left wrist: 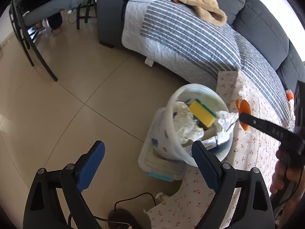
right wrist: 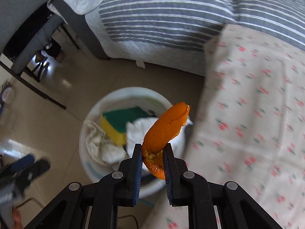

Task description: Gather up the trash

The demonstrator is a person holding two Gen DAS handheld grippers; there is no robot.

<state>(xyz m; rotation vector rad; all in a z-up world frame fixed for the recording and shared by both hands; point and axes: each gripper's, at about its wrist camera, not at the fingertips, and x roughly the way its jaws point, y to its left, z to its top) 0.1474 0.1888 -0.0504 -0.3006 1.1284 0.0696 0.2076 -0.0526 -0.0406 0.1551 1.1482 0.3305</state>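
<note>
Over the white bucket [right wrist: 131,99], right gripper [right wrist: 152,158] pinching orange peel [right wrist: 165,126] (left gripper [left wrist: 148,164] wide, empty) should centre before letting go

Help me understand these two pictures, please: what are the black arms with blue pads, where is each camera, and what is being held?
There is no robot: a person holds a two-finger gripper in each hand, and a fisheye camera on each one looks along its fingers. The left camera shows the left gripper open and empty above the tile floor, near a white bucket. The bucket already holds a sponge and crumpled paper. Beside it lies a cherry-print cloth, with a striped quilt behind. The right camera shows the right gripper shut on an orange peel, near the bucket. That gripper also shows in the left picture, peel at its tip.
</note>
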